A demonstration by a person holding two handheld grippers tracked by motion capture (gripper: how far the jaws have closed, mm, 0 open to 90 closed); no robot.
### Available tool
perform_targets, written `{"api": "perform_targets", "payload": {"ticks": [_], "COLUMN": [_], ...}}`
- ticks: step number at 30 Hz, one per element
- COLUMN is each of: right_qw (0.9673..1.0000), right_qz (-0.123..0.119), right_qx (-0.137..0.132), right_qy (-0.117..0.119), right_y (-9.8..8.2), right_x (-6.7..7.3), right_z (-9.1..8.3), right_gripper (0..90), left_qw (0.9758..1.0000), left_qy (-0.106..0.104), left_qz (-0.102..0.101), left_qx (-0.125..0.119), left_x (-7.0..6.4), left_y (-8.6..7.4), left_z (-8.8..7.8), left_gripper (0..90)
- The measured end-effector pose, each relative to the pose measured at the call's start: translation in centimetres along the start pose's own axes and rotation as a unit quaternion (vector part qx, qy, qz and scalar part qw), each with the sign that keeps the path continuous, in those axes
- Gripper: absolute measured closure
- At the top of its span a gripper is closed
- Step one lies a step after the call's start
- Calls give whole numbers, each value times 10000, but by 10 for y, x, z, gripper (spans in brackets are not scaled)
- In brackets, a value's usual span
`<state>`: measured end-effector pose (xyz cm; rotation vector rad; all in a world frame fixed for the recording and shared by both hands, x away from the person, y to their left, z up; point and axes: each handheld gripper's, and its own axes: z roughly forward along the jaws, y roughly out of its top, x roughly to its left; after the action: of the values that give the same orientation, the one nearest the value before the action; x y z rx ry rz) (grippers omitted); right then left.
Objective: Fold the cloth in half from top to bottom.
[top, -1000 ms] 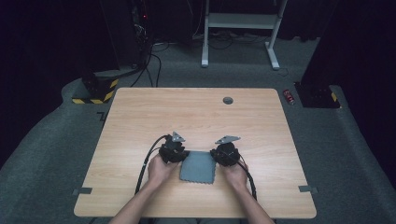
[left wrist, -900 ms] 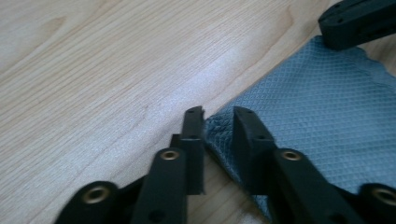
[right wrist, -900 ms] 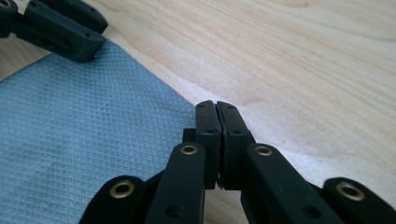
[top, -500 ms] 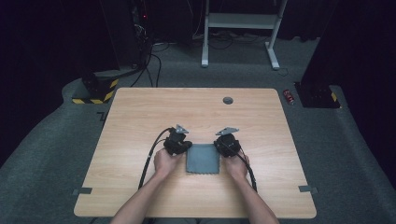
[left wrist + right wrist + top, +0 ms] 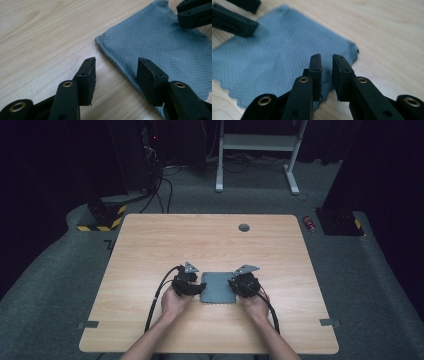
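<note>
both jaw pairs have just been opening, letting go of the flat square blue-grey woven cloth on the pale wood surface. left gripper straddles its edge, half open; right gripper narrowly parted above a corner. soft, light, limp: pinch edges or corners.

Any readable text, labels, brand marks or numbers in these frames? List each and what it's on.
No text, label, brand mark or number can be read.
Blue cloth: plain weave, no tag or print visible.
Wooden table: bare grain, no marking.
Small red object on the floor right of the table: too small to tell whether it carries a label.
</note>
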<state>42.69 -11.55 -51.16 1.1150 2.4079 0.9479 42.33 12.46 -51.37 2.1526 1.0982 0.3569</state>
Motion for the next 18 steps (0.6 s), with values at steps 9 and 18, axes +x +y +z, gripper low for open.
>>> {"api": "perform_targets", "payload": {"ticks": [9, 18], "right_qw": [9999, 9986], "right_qz": [114, 444], "right_qx": [-93, -273], "right_qy": [30, 37], "right_y": [-7, -13], "right_x": [-5, -16], "right_z": [0, -15], "right_gripper": [770, 714], "left_qw": [10000, 9991], "left_qy": [89, -121], "left_qz": [-8, -291], "left_qx": [-18, -278], "left_x": [1, 8], "left_y": [-4, -8], "left_z": [-4, -22], "left_gripper": [446, 424]}}
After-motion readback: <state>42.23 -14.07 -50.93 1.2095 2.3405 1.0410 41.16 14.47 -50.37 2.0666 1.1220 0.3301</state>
